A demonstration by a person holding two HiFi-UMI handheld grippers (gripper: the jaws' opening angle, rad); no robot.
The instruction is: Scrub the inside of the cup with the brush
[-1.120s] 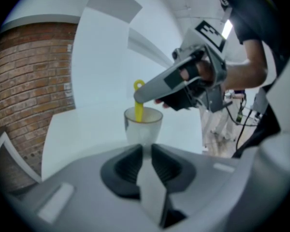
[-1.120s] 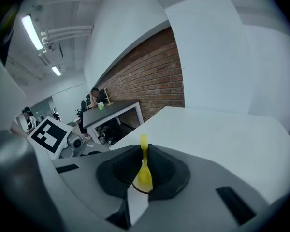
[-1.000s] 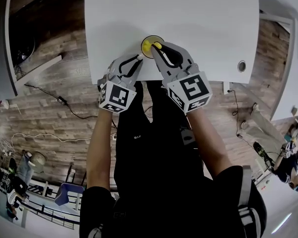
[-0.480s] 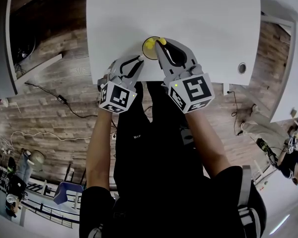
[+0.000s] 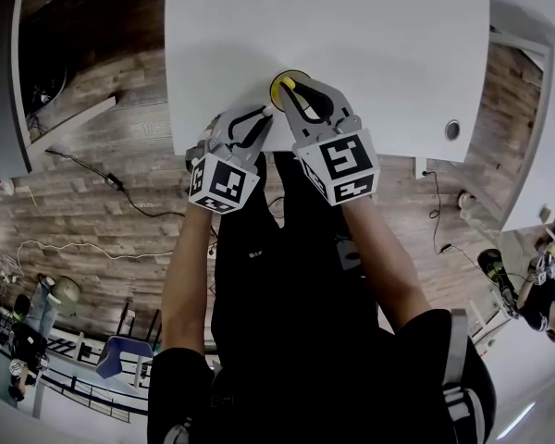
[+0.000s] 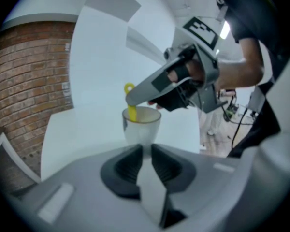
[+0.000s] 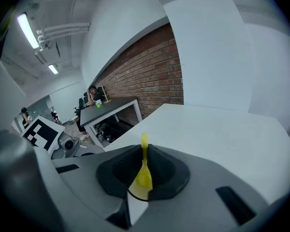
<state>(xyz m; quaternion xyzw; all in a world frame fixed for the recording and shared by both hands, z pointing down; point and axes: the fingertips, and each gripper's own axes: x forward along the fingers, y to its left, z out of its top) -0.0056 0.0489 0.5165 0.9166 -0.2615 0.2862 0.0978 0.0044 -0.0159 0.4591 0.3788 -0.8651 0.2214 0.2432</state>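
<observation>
item: scrub step, in hand.
cup (image 6: 142,124): frosted, translucent, round and slightly tapered, yellow showing inside. it stands near the near edge of the smooth white table (image 5: 370,35).
left gripper (image 6: 146,151): jaws drawn close on a pale part at the cup's near side, steadying it as i read it.
right gripper (image 7: 145,153): pinching the brush (image 6: 131,111), a slim glossy yellow stem with a loop end. its lower end is down inside the cup; bristles hidden.
next, i judge: sweep the stem round the inner wall and hold the light cup firmly so it doesn't tip.
</observation>
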